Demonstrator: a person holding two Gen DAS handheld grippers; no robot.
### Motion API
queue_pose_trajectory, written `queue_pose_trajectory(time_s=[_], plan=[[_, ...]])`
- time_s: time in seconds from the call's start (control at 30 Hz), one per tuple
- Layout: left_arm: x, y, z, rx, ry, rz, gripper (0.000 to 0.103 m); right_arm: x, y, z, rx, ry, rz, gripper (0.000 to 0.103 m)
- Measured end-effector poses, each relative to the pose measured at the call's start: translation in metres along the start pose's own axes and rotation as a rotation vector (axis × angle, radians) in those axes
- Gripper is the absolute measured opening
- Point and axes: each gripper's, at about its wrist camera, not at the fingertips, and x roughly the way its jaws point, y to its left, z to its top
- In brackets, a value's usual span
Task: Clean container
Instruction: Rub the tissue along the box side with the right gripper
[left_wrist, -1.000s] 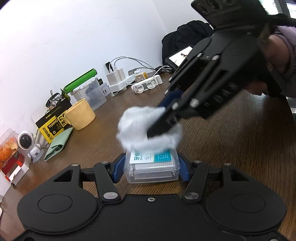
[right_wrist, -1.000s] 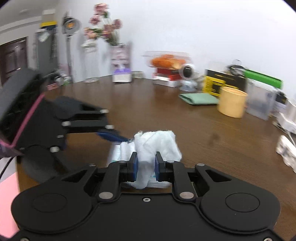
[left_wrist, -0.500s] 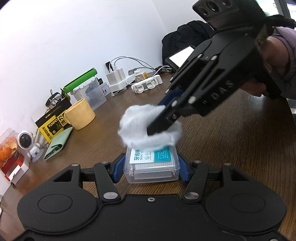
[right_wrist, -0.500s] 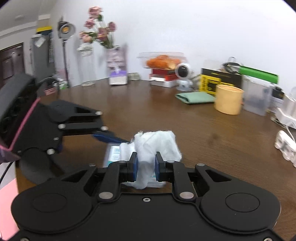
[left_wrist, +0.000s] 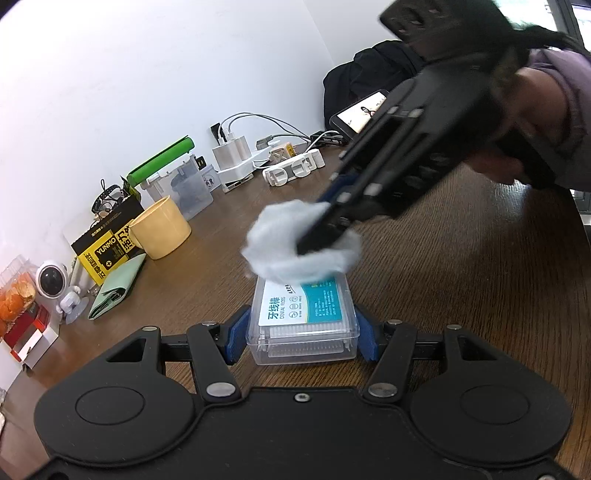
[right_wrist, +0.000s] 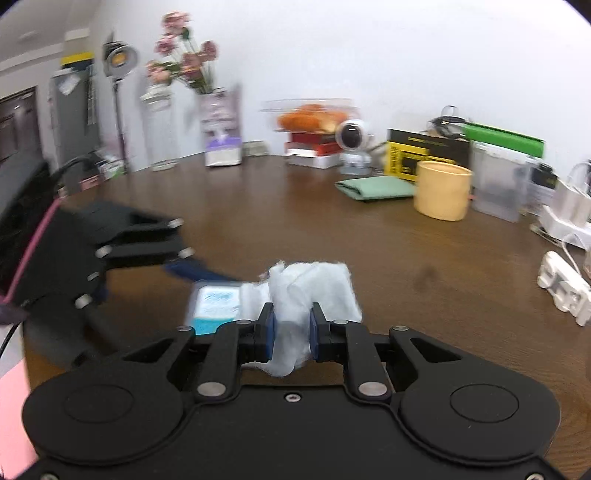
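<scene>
A clear plastic dental floss box (left_wrist: 303, 325) with a white and teal label lies on the brown table, clamped between my left gripper's (left_wrist: 301, 338) blue pads. My right gripper (right_wrist: 292, 334) is shut on a white cotton wad (right_wrist: 310, 291). In the left wrist view the wad (left_wrist: 295, 247) rests on the far end of the box lid, with the right gripper (left_wrist: 317, 236) coming down from the upper right. In the right wrist view the box (right_wrist: 216, 304) shows left of the wad, partly hidden and blurred.
Along the wall stand a yellow cup (left_wrist: 162, 227), a black-yellow box (left_wrist: 107, 247), a green cloth pouch (left_wrist: 118, 291), a small white camera (left_wrist: 55, 288), a clear bin with a green lid (left_wrist: 177, 184), chargers and cables (left_wrist: 240, 162) and a phone (left_wrist: 362, 110). A flower vase (right_wrist: 218, 129) stands further along.
My right gripper has slid the cotton wad along the lid toward the box's far end, uncovering more of the label. The left gripper and box have stayed put.
</scene>
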Motion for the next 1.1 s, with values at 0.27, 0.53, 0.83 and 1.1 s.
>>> queue_pose_trajectory(time_s=[0.27,0.53,0.83,1.1], plan=[[-0.001,-0.004,-0.001,0.002,0.0,0.002,0.057,-0.004,0.037,0.0,-0.133,-0.006,0.16,0.019],[-0.003,-0.01,-0.002,0.002,0.0,0.003,0.057,-0.001,0.0,0.005,-0.052,0.0,0.018,0.019],[-0.004,-0.008,-0.001,-0.006,0.001,-0.002,0.057,-0.011,0.024,-0.004,-0.104,0.015,0.106,0.019],[-0.005,-0.009,-0.001,-0.002,0.0,0.0,0.057,0.0,0.01,0.003,-0.047,-0.016,0.081,0.019]])
